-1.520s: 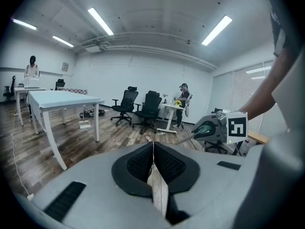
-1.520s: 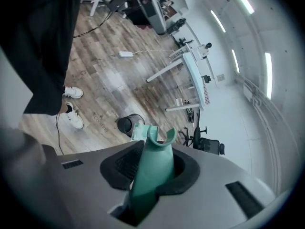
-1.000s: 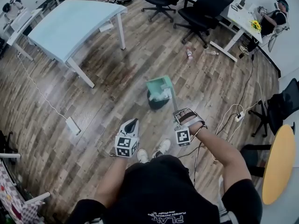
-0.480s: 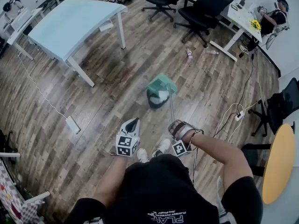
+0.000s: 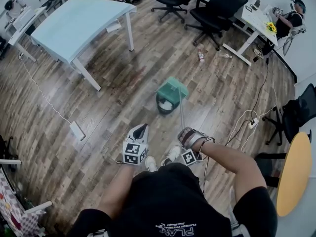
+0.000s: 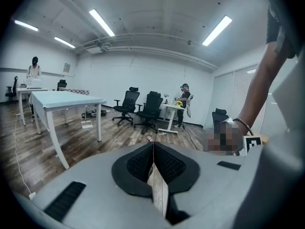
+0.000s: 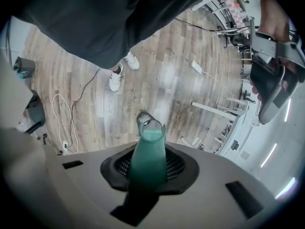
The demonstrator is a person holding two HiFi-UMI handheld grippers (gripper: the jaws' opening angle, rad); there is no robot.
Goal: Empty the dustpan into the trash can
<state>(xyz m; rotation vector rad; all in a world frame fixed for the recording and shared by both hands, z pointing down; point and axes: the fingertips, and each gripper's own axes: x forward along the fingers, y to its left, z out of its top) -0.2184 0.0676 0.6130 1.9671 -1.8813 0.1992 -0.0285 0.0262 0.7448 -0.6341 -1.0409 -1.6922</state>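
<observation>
A green dustpan [image 5: 173, 88] hangs tipped over a black trash can [image 5: 166, 105] on the wooden floor, and white litter shows inside the can. The pan's thin long handle [image 5: 181, 116] runs back to my right gripper [image 5: 186, 135], which is shut on it. In the right gripper view the teal handle end [image 7: 148, 152] sits clamped between the black pads. My left gripper [image 5: 140, 130] is held beside it, left of the handle, above the person's shoes. Its jaws [image 6: 153, 146] are shut with nothing between them.
A light blue table [image 5: 74, 21] stands at the back left and black office chairs [image 5: 215, 11] at the back. A bottle [image 5: 200, 56] lies on the floor. A cable and power strip [image 5: 253, 123] lie at the right, a white box [image 5: 77, 131] at the left.
The right gripper dropped toward the body and rolled the handle. The dustpan turned over above the can, and the white litter left the pan for the can. The left gripper stayed put.
</observation>
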